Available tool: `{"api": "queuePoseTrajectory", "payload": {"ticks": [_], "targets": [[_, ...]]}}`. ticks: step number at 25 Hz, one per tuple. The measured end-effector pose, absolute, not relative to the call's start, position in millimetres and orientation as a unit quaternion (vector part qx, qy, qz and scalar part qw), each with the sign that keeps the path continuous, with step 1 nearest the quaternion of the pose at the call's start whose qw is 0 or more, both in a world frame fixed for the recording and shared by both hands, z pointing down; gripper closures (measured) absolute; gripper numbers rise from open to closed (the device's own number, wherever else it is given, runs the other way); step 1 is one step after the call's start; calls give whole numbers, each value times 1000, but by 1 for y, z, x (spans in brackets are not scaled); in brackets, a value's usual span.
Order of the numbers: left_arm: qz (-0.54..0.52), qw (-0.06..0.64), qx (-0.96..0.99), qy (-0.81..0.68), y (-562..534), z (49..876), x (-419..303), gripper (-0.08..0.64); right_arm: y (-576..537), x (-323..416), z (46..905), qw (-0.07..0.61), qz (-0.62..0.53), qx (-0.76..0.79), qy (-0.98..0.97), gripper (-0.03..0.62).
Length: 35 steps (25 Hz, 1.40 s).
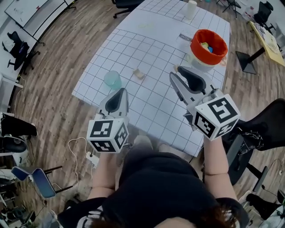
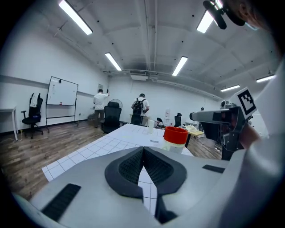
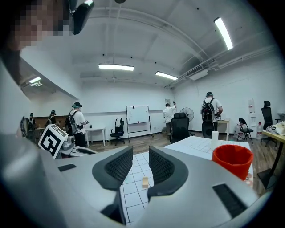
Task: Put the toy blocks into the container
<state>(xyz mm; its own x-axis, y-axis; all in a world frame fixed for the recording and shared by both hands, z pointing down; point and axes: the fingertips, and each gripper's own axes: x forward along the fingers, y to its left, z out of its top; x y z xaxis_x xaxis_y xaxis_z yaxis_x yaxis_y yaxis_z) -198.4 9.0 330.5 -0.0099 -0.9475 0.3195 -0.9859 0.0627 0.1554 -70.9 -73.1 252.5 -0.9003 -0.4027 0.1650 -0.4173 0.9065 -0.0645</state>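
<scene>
A red container [image 1: 209, 46] on a white base stands at the table's far right; a yellow and a blue block lie inside it. One tan wooden block [image 1: 139, 74] lies on the gridded cloth near the middle. My right gripper [image 1: 177, 72] hovers between block and container, open and empty. In the right gripper view the tan block [image 3: 144, 181] shows on the cloth beyond the gap in my right gripper [image 3: 140, 156], with the red container [image 3: 231, 160] to the right. My left gripper [image 1: 121, 92] is shut and empty near the front edge; its pads [image 2: 133, 165] meet.
A teal translucent cup [image 1: 112, 80] stands left of the block, just ahead of my left gripper. A white cup [image 1: 190, 9] stands at the far edge and a small label [image 1: 185, 36] lies by the container. Office chairs and several people stand around the room.
</scene>
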Motion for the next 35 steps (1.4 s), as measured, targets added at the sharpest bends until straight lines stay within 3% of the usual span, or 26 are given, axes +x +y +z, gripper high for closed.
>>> {"api": "queuePoseTrajectory", "payload": {"ticks": [14,26,35], "targets": [[102,200,646,-729,-25,387,-309,538,-120,-205,374,177,91,186,-962,434],[119,221,615,-747,-31,418,-363,540,-139,-238,507,297,124,195,-926,405],[125,232,615,-743,-34,435,-377,538,-146,-243,549,352,112,198,-908,396]]}}
